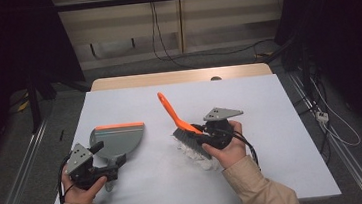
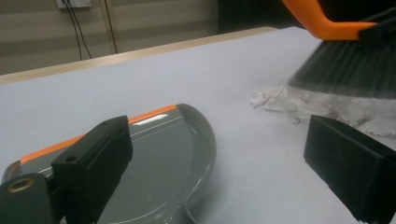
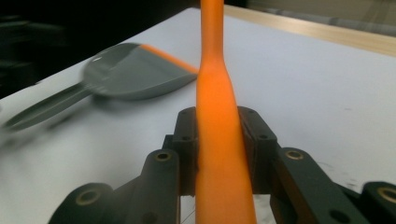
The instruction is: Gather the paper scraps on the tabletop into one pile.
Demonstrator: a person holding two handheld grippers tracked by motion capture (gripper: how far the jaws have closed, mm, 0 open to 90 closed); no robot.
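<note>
High view looks down from above the table's near edge. Both gripper views sit low and close, sharing the dustpan.

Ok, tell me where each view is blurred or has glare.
Right gripper view: the dustpan is smeared by motion blur, while the brush in the right gripper stays sharp. Left gripper view: the brush bristles look soft, and a glare streak sits on the dustpan near its orange lip. High view: dark surroundings, evenly lit table, no obvious blur.

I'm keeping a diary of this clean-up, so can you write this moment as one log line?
right tool: shut on brush | bristles: over white scraps | left tool: open by dustpan
</note>
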